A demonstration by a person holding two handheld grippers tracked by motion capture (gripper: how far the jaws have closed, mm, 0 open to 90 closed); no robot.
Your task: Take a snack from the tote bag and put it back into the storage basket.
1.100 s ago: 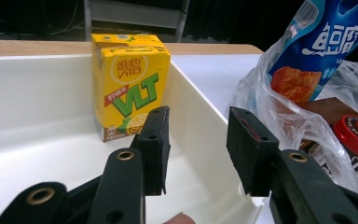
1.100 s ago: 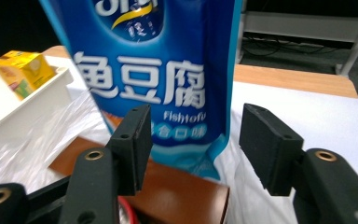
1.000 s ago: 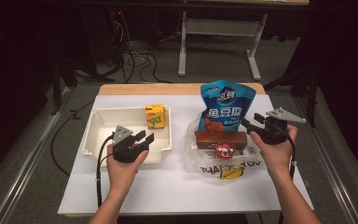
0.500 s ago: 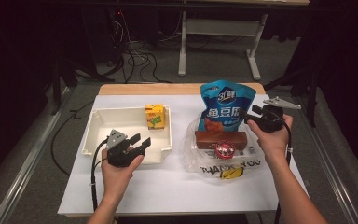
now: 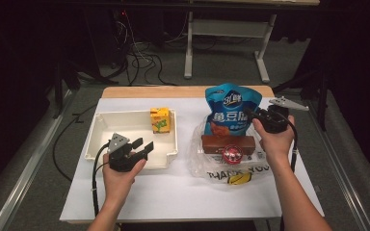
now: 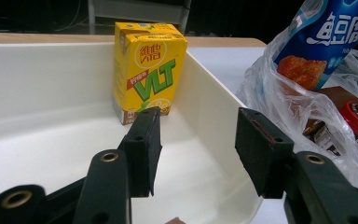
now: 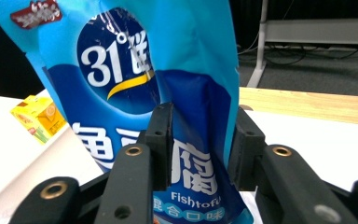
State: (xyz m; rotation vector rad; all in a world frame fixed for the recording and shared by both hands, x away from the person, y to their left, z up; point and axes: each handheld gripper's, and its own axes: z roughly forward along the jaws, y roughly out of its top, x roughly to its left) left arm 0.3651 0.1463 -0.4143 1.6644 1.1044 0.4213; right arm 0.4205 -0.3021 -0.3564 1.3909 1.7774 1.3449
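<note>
A tray (image 5: 96, 132) sits on the left of the table (image 5: 173, 192) with a juice carton (image 5: 160, 120) in its far right corner. To its right lies a plastic bag (image 5: 197, 159); a snack pouch (image 5: 231, 110) stands at its far side, with a box (image 5: 227, 142) and round lid (image 5: 231, 153) in front

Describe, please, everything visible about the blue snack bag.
The blue snack bag is a glossy pouch printed with white Chinese characters, "31°" and "Fishtofu". It stands upright at the back of a clear plastic bag, behind a brown box and a red-lidded jar. The right claw straddles its creased edge, jaws on either side, apparently pinching it.
</note>
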